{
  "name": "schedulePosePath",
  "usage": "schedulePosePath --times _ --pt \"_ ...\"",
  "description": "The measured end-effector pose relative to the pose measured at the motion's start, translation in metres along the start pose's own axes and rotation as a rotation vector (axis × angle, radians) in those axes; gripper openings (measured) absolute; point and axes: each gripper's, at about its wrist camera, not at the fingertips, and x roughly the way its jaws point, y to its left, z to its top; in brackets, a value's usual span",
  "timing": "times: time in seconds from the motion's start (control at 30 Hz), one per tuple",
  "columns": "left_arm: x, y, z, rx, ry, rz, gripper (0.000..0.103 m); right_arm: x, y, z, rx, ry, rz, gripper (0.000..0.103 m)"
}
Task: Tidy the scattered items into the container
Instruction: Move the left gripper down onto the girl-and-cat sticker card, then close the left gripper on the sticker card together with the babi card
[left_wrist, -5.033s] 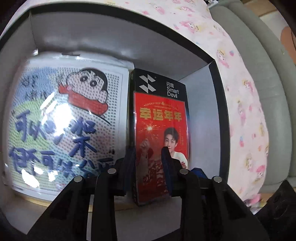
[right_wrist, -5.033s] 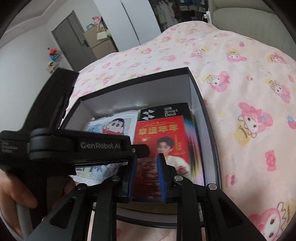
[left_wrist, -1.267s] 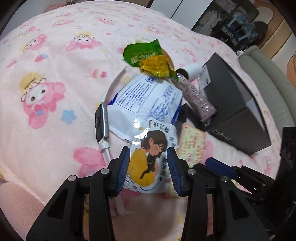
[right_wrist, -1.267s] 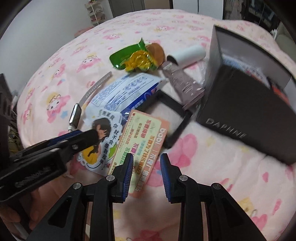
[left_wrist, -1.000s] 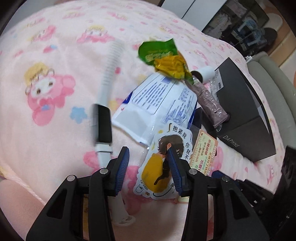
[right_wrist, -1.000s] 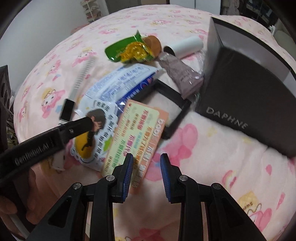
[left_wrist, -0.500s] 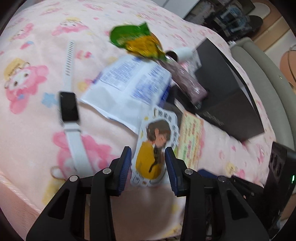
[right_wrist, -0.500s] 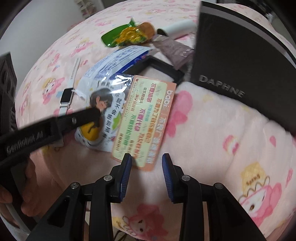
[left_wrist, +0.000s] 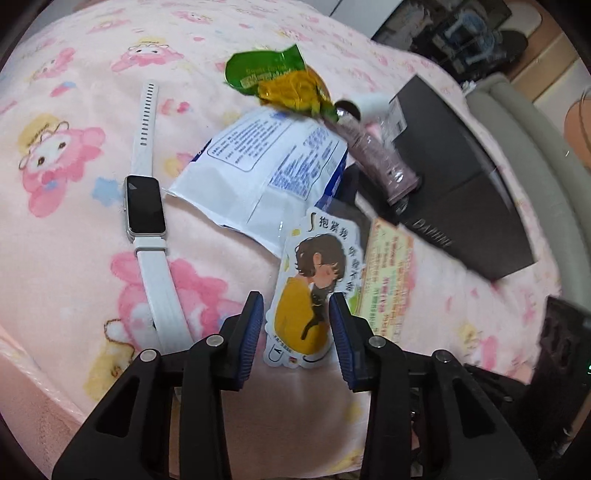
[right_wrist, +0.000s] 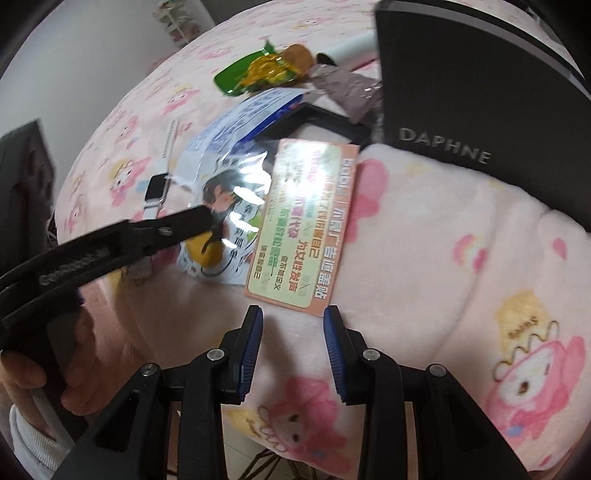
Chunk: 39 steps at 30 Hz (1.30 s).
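Left gripper (left_wrist: 295, 332) gaping, empty, straddling sticker (left_wrist: 314, 288) edge, lined up for grab. Right gripper (right_wrist: 291, 343) also gaping, empty, short of card (right_wrist: 303, 221). Box (right_wrist: 480, 92) close by, handy for drop-off.

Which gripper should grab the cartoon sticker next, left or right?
Left. The left gripper is open with the sticker already lying between its fingers. The right gripper is open too, but faces the orange card beside it, with the sticker off to its side.
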Motion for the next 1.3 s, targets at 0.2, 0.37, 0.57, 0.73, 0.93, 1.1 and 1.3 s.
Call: schedulePosePath --times 0.2,0.37,0.57,0.73,0.93,1.1,1.3 --pt "-0.003 -0.011 -0.007 0.038 0.033 -0.085 0.027 -0.003 -0.012 0.005 0.048 -0.032 -0.049 0.03" --pt "-0.003 -0.029 -0.013 0.093 0.066 -0.136 0.026 -0.026 -0.028 0.017 0.104 -0.126 -0.051 0.03" --pt "-0.008 -0.03 0.009 0.103 -0.011 -0.068 0.029 -0.036 -0.04 0.013 0.116 -0.085 -0.034 0.03" --pt "-0.013 -0.03 0.027 0.111 -0.076 -0.012 0.029 -0.021 -0.036 -0.008 0.085 0.018 0.023 0.03" --pt "0.014 -0.056 0.05 0.275 -0.104 0.006 0.034 -0.006 -0.041 -0.004 0.119 0.022 0.042 0.03" --pt "0.039 -0.058 0.043 0.296 -0.006 0.046 0.034 -0.009 -0.044 0.001 0.13 -0.015 0.06 0.031" --pt "0.034 -0.055 0.013 0.249 0.077 -0.032 0.034 -0.016 -0.056 0.009 0.17 -0.08 0.044 0.031"
